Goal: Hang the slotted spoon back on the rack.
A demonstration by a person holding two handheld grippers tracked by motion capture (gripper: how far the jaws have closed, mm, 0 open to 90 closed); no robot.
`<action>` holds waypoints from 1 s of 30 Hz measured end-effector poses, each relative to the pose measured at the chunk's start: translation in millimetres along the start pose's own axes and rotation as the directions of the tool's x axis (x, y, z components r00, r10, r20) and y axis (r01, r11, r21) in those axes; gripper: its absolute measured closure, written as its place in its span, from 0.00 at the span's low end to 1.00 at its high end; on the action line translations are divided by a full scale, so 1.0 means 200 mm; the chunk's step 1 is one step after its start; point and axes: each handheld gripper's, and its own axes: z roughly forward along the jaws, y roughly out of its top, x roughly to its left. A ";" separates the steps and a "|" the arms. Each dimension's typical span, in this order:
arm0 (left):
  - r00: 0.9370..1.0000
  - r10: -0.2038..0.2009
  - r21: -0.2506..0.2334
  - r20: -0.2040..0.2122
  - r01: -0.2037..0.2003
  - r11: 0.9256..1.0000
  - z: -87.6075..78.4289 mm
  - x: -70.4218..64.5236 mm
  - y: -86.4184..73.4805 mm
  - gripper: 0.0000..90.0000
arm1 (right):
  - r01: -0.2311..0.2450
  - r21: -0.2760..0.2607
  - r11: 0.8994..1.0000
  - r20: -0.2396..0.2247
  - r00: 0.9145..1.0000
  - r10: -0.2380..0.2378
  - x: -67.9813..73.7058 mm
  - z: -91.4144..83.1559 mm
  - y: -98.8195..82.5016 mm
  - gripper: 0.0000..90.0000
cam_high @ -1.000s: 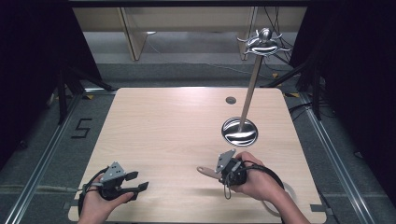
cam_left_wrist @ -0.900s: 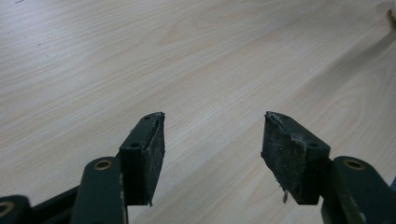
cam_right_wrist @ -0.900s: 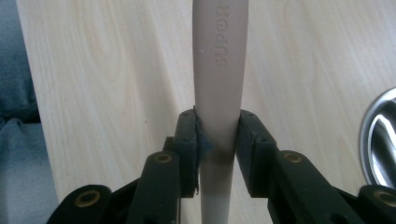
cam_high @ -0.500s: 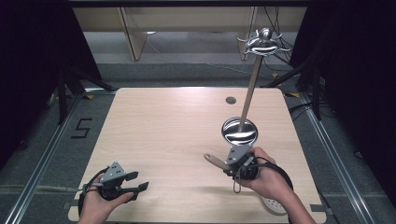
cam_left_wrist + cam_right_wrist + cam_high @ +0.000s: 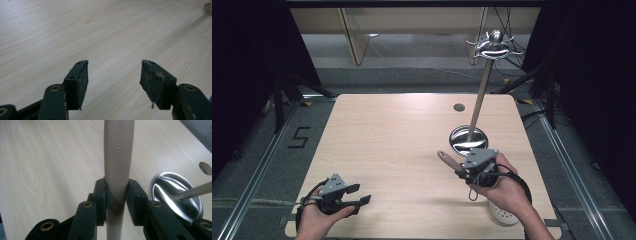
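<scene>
Handle (image 5: 117,157) of a beige utensil, stamped SUPOR, is being clamped between the two black jaws of the right gripper (image 5: 117,195), the shaft running straight up the right gripper view from between the pads. In the high view the same handle (image 5: 448,161) is being seen jutting up and to the left from the right gripper (image 5: 469,167), above the light wooden table (image 5: 392,145). The utensil's working end is being hidden beneath the gripper and the person's right hand (image 5: 504,187), so its kind cannot be told. A white object (image 5: 504,216) is being partly covered by that hand at the table's near edge; it is possibly a dish. A round metal base (image 5: 468,139) with a slim pole (image 5: 479,100) is being shown just beyond the right gripper, the pole's top carrying a hooked metal head (image 5: 493,46). The left gripper (image 5: 357,196) is being held low near the table's near-left corner by the left hand (image 5: 319,220), its jaws spread apart with bare tabletop between the pads (image 5: 81,80). Both forearms are being cut off at the bottom edge.
</scene>
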 end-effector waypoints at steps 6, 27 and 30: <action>1.000 0.019 0.016 -0.002 -0.019 1.000 -0.01 0.01 0.00 0.43 | -0.034 -0.036 0.999 0.024 0.999 0.034 -0.03 -0.03 -0.01 0.80; 1.000 0.005 0.018 0.008 -0.005 1.000 0.00 0.00 0.00 0.43 | -0.167 -0.258 0.951 0.177 0.960 0.217 -0.11 -0.13 -0.06 0.80; 1.000 0.004 0.018 0.011 -0.005 1.000 0.00 0.00 0.00 0.43 | -0.192 -0.290 0.937 0.194 0.947 0.254 -0.11 -0.14 -0.07 0.80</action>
